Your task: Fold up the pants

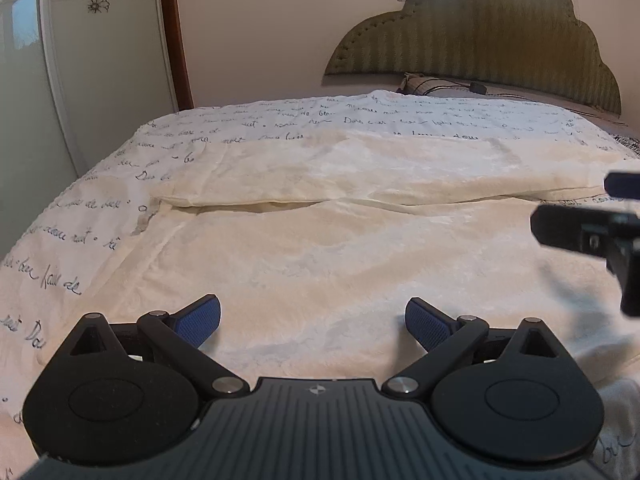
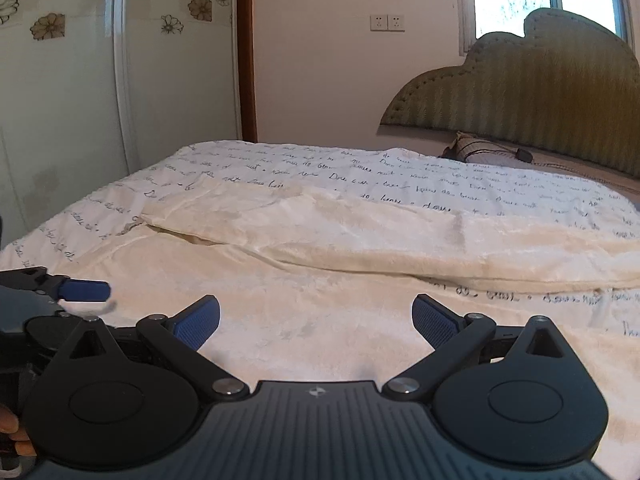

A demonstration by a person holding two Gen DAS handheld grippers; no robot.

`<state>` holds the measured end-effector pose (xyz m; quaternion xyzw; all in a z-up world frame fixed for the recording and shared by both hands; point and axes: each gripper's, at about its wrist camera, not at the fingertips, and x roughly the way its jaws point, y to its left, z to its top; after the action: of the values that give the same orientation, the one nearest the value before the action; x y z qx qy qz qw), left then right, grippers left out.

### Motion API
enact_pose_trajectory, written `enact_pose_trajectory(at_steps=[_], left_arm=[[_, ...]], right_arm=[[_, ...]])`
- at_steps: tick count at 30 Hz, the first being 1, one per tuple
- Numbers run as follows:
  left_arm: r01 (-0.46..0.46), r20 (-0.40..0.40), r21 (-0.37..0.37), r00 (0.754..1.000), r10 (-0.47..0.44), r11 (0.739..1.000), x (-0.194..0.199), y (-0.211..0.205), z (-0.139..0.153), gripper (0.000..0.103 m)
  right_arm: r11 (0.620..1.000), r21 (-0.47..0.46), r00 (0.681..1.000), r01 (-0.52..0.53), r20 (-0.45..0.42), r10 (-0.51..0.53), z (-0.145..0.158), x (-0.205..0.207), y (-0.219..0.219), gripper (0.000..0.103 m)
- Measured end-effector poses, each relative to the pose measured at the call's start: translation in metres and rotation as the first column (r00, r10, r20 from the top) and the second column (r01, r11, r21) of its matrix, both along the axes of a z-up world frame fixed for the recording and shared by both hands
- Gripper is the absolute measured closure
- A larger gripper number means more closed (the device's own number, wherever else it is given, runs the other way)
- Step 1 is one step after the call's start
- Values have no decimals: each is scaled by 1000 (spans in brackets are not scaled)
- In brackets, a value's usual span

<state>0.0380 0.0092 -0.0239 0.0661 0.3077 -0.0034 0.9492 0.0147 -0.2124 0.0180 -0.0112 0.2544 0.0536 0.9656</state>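
Cream plush pants [image 1: 320, 240] lie spread across the bed, one leg [image 1: 360, 172] lying crosswise farther back, the other part spread under both grippers. They also show in the right wrist view [image 2: 320, 300]. My left gripper [image 1: 313, 322] is open and empty just above the near part of the pants. My right gripper [image 2: 316, 320] is open and empty above the same cloth. The right gripper shows at the right edge of the left wrist view [image 1: 592, 232]; the left gripper shows at the left edge of the right wrist view [image 2: 80, 290].
The bed has a white quilt [image 1: 60, 248] printed with handwriting. A green padded headboard [image 1: 500, 40] and a pillow [image 1: 436, 84] are at the far right. A glass door [image 2: 60, 100] with flower tiles stands at the left, beside a wall with sockets [image 2: 386, 22].
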Motion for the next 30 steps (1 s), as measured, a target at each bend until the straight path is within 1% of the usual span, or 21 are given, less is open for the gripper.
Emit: enact_pose_trajectory(at_steps=[2,4,5,7,9,12,15,18,21,24,28,29,30], left_arm=[[-2,29,8,1000,1,1000,3,4,2,2],[-14,59,14,998,13,1000,7,9,3,2],[-24,72,20,997,23,1000,10,11,3,2],[-53,88,37,995,50,998,17,16,0,2],[-69,84,44,994,65,997,22,20,-5,2],[-33,54,14,998,32,999,28,25,-14,2],[-6,40,28,999,5,1000,29,21,-24,2],[6,46,34,999,-7,999,29,19,-28,2],[8,29,4,1000,-8,1000,31,22,-31,0],[7,18,-26,1000,-6,1000,32,25,-32,0],[1,14,-23,1000,-1,1000,34,24,-33,0],[2,14,-24,1000,-1,1000,33,24,-33,0],[-1,14,-25,1000,2,1000,33,24,-33,0]], right_arm=[[999,-10,999,-42,27,42,8,14,0,0],[998,5,997,-62,53,62,18,36,-3,0],[998,14,996,-67,62,66,22,48,-3,0],[993,20,992,-113,66,111,28,81,-2,0],[990,-1,989,-144,39,144,26,118,4,0],[982,-4,982,-187,15,187,14,170,8,0],[968,4,967,-252,-23,252,-3,221,5,0],[964,-7,959,-266,-106,264,-18,270,4,0],[962,19,951,-271,-150,271,-30,308,0,1],[948,59,926,-313,-203,319,-42,338,-1,1],[923,73,884,-378,-268,383,-54,369,5,1],[916,86,864,-391,-308,398,-57,377,7,6],[909,104,842,-404,-345,414,-61,381,8,18]])
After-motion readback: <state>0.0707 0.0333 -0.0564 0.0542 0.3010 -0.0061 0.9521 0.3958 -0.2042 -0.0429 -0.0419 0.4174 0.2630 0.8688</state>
